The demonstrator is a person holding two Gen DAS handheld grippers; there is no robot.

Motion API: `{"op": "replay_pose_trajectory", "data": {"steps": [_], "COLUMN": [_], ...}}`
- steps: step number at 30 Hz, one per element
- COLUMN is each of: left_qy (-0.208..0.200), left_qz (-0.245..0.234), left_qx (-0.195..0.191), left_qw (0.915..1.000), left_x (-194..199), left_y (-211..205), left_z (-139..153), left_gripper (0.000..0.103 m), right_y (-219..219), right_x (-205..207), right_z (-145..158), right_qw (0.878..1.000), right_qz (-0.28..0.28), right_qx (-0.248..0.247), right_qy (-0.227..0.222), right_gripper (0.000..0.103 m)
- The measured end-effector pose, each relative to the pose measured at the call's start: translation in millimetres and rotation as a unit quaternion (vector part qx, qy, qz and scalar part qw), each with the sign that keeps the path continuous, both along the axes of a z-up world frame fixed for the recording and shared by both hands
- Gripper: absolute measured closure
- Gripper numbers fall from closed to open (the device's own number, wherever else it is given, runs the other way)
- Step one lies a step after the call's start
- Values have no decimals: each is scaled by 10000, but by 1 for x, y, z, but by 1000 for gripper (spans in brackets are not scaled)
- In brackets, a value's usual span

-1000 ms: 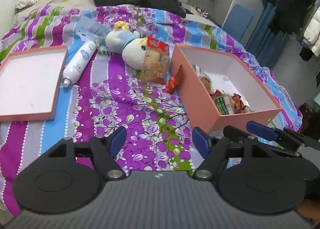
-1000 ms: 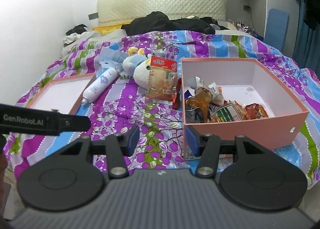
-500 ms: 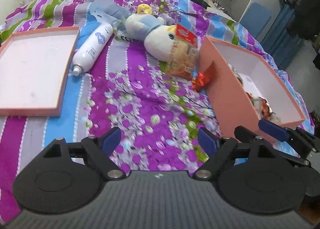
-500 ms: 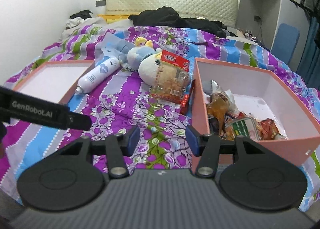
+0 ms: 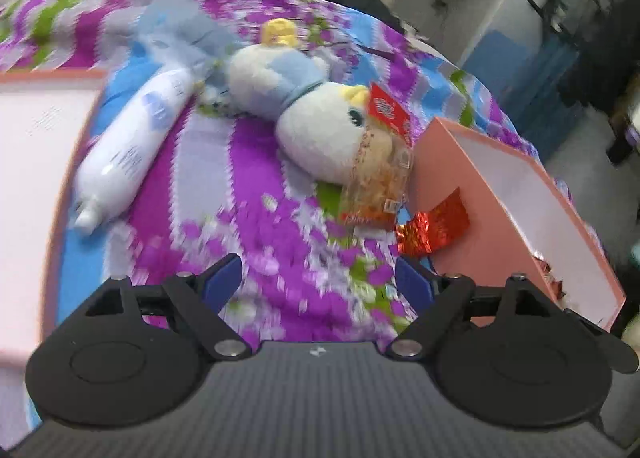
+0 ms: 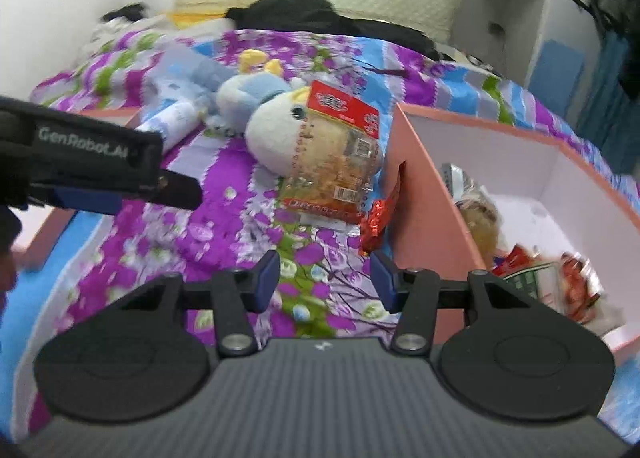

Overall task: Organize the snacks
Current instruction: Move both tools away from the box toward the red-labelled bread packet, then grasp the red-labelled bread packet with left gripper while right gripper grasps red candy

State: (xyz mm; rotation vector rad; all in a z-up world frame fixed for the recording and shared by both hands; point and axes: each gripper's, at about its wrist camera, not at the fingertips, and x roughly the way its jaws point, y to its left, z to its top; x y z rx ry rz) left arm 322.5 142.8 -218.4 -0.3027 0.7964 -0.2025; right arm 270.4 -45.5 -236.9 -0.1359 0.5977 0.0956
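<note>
Currently approaching: left gripper (image 5: 316, 282) spread wide, right gripper (image 6: 324, 284) half-spread, both empty. Clear red-topped snack bag (image 6: 334, 162) at 12 o'clock, leaning on plush (crinkly red foil wrapper (image 6: 376, 218) just beside pink cardboard box (image 6: 424, 194)). Next: straddle, pinch.

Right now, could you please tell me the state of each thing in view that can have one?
Pink box: open, upright, snacks inside.
Lid: off, lying inside-up on the bed.
Clear snack bag: sealed, outside the box, leaning on the plush toy.
Red wrapper: crumpled, against the box's outer wall.
White bottle: lying on its side.
Left gripper: jaws open, empty.
Right gripper: jaws open, empty.
</note>
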Motion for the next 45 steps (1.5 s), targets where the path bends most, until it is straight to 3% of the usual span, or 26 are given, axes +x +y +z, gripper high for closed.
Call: {"op": "replay_pose_trajectory", "data": {"steps": [2,6,12,18,24,27,32,34,38,41,42,45], "left_qy": [-32,86,36,128,24,170,196,236,207,102,94,133], "left_qz": [-222,-542,-863,-1138,-1264,-1200,-1176,-1214,-1260,-1243,-1243,-1217], "left_qx": [141,-11,-148,-412,-407,-565,-871,-975,-1063,-885,-897,-938], "left_qw": [9996,9985,9962,9926,9911,9910,9890,9875,9861,9882,9881,9880], "left_x": [23,59,91,115,131,142,151,154,154,147,145,137], "left_y": [-3,-6,-15,-21,-32,-32,-31,-31,-36,-42,-43,-44], "left_z": [-7,-24,-44,-58,-63,-74,-85,-89,-95,-93,-92,-88], "left_gripper": [17,18,24,26,30,38,45,53,65,72,82,90], "right_y": [5,7,9,10,14,12,9,7,4,1,-1,-3], "right_x": [13,29,48,62,76,81,87,90,93,92,92,89], "right_z": [-13,-28,-40,-38,-41,-44,-53,-57,-62,-61,-59,-54], "right_qw": [9995,9952,9880,9855,9808,9792,9814,9828,9832,9847,9855,9882], "right_qz": [-304,-889,-1476,-1633,-1911,-1993,-1890,-1824,-1796,-1712,-1666,-1511], "right_qx": [86,318,141,195,130,112,106,111,79,52,67,87], "right_qy": [-35,-238,-440,-415,-359,-364,-325,-275,-311,-335,-321,-252], "right_gripper": [51,51,51,54,54,55,64,67,81,89,90,91]}}
